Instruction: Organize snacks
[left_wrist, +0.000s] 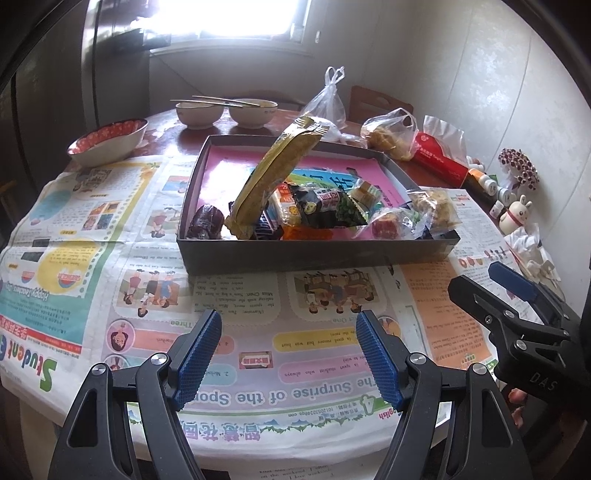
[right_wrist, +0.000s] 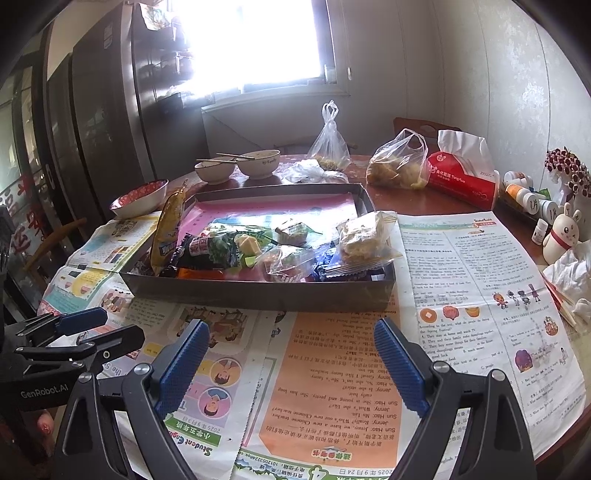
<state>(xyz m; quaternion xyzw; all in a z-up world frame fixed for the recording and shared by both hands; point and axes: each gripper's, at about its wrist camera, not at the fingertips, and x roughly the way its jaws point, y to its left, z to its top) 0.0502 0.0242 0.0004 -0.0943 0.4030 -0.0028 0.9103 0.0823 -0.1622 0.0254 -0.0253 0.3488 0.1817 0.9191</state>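
Both grippers held apart over the newspaper (left_wrist: 236, 302), nothing gripped: left gripper (left_wrist: 290, 356) jaws spread, empty; right gripper (right_wrist: 291, 363) spread wider, empty. Snacks (left_wrist: 321, 206) piled in near end of the shallow box (left_wrist: 314, 254), w/ long yellow pkt (left_wrist: 275, 173) propped tilted against pile. Box sat on newspaper, just ahead of both grippers.

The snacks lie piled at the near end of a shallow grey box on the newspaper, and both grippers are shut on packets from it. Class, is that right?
Not quite. The snacks do lie in the box on the newspaper, but the left gripper and right gripper are open and empty, short of the box, as both wrist views show.
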